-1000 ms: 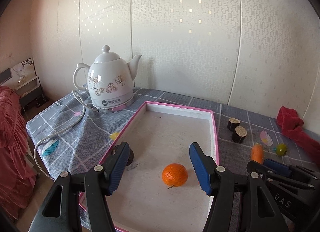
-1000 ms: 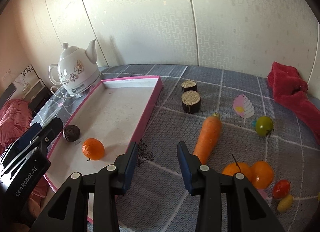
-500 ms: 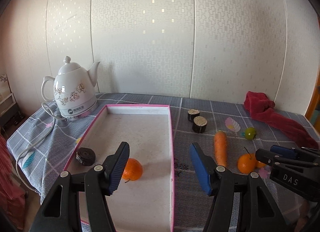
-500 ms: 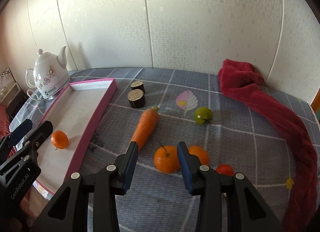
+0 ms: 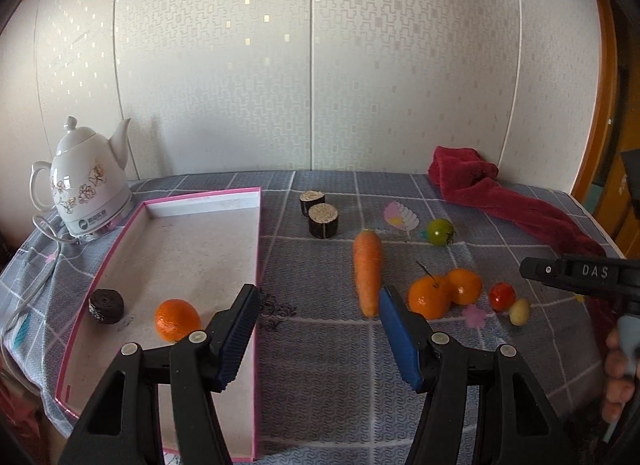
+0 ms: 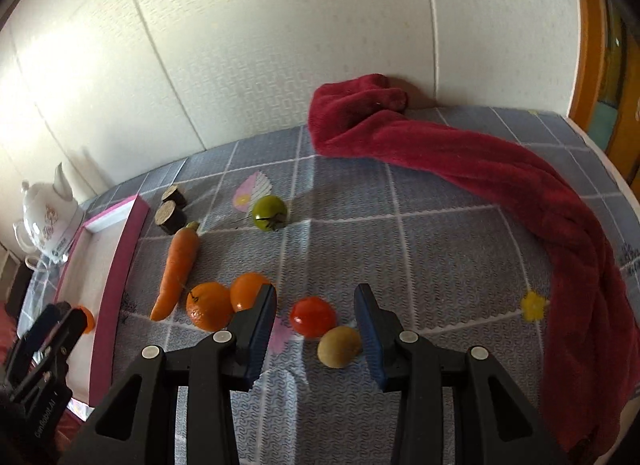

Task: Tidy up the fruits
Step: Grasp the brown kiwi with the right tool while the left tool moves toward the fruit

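The left tongs [image 5: 316, 321] hang above the grey checked cloth of the desk [image 5: 328, 377], their blue pads apart with nothing between them, and the jaws are closing a little. They sit over the right rim of the pink-edged tray [image 5: 258, 249], which holds one orange [image 5: 177, 319] and a dark round roll [image 5: 106, 306] beside it.

The right tongs [image 6: 316, 319] stand apart too, gripping nothing — a red tomato [image 6: 313, 315] and a pale yellow fruit [image 6: 339, 346] lie on the cloth in the gap below them. To their left, two oranges [image 6: 224, 303] touch each other, and a carrot [image 6: 176, 271] lies alongside. A green tomato [image 6: 269, 212] sits further back, well apart from the rest.

Two dark rolls [image 5: 320, 215] stand near the tray's far corner. A white kettle [image 5: 86, 193] sits behind the tray, and a red towel [image 6: 500, 185] trails along the desk's right side.
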{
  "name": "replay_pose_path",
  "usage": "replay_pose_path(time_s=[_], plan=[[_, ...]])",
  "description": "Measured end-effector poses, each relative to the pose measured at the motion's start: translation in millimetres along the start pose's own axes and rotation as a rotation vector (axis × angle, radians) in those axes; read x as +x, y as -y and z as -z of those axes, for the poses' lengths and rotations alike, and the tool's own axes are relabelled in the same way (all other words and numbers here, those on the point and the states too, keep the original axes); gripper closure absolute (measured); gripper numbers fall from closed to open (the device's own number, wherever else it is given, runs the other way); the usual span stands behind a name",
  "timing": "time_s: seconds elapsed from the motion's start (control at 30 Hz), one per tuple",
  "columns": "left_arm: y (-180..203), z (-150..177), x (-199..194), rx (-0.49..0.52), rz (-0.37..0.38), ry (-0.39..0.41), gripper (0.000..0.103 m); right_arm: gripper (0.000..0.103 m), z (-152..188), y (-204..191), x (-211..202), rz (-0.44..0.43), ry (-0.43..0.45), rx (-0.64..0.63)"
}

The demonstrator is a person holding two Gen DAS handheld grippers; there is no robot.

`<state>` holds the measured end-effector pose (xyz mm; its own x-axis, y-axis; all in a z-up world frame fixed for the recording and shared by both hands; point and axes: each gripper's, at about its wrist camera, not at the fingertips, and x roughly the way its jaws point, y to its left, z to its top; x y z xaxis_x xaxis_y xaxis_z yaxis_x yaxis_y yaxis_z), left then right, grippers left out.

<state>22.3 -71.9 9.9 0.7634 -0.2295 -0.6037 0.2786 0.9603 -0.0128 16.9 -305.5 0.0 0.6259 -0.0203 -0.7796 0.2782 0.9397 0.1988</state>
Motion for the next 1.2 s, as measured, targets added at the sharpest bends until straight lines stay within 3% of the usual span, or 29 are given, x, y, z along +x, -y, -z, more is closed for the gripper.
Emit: replay_pose_path(time_s=[0.13,0.27,0.6,0.97,1.07,1.2], plan=[[10,1,4,0.011,0.060,-0.023,0.053,0.062,-3,26,7,-0.092,-0.058,0.152],[17,5,9,0.033,0.085,-0.056,0.065,0.062,-1,26,11,-0.099,-0.084,0.153],[13,11,17,0.013,0.125,-0.102,0.065,0.062,1,26,21,-0.096,-0.129,0.132],[17,11,16,0.018,0.156,-0.103,0.065,0.063,10,12,36,-0.043,-0.231,-0.043],[19,12,15,0.029,0.167,-0.104,0.065,0.075,14,3,36,-0.004,-0.229,-0.108],[26,12,13,0.050,0.196,-0.104,0.066,0.075,14,2,30,0.018,-0.195,-0.119]])
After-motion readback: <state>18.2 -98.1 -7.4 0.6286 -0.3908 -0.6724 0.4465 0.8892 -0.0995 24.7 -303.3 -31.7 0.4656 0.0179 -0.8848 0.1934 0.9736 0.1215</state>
